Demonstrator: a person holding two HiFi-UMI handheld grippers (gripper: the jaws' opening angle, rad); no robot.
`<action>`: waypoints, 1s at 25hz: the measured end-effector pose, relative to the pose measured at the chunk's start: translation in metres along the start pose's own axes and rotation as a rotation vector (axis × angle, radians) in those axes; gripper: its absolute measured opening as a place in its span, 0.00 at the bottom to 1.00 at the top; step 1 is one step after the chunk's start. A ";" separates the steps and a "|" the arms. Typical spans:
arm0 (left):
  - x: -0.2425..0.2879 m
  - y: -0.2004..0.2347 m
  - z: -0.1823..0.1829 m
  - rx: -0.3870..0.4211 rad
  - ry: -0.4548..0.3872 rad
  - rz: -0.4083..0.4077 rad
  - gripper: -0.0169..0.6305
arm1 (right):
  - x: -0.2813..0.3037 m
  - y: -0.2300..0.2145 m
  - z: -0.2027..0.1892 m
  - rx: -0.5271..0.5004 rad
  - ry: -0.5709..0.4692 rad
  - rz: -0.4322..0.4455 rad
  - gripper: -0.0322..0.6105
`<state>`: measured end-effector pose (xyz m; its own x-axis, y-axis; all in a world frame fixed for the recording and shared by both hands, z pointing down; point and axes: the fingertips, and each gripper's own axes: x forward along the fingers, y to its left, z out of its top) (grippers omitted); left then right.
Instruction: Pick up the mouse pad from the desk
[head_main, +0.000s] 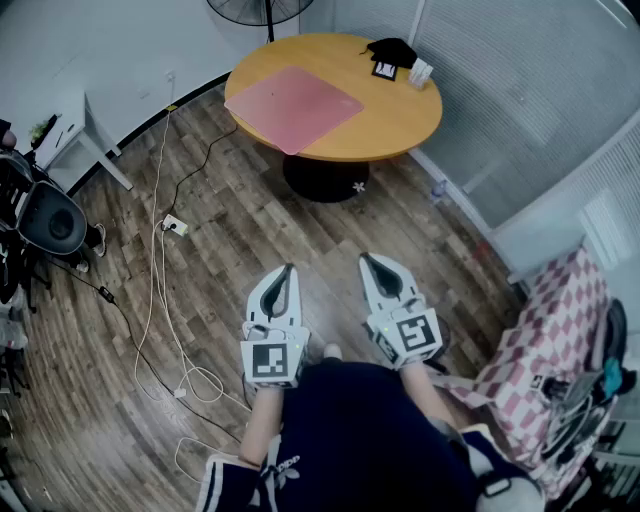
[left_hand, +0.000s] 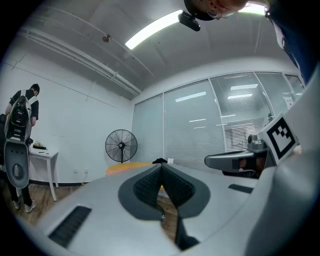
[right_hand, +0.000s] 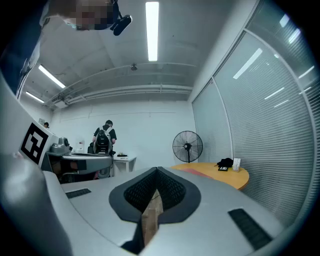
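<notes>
Approach step, nothing grasped yet. L gripper (head_main: 288, 270) & R gripper (head_main: 368, 260) are held level close to the body, well short of the table. Both have jaws closed tip to tip w/ nothing betw them. Pink mouse pad (head_main: 294, 106) lies flat on the round wooden table (head_main: 400, 135), its near corner about at the front rim. Prob best: walk in, open one gripper, come in low at that corner & pinch the thin edge. Mind the floor cables (head_main: 158, 300).

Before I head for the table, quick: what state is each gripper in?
Left gripper: closed, holding nothing.
Right gripper: closed, holding nothing.
</notes>
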<state>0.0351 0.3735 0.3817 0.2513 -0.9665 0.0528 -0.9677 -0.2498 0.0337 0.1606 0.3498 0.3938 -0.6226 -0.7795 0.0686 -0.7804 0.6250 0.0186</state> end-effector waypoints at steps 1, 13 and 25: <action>-0.001 0.001 -0.002 0.000 0.002 0.001 0.03 | 0.001 0.000 0.001 0.003 0.003 -0.003 0.05; 0.003 0.004 -0.002 -0.003 0.002 0.011 0.03 | 0.010 -0.001 0.003 -0.009 0.007 0.007 0.05; 0.006 -0.006 0.002 -0.003 -0.021 0.020 0.03 | -0.006 -0.014 0.003 0.021 -0.062 0.029 0.05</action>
<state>0.0423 0.3691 0.3795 0.2314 -0.9723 0.0323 -0.9725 -0.2302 0.0355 0.1752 0.3458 0.3897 -0.6467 -0.7627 0.0066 -0.7627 0.6467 -0.0030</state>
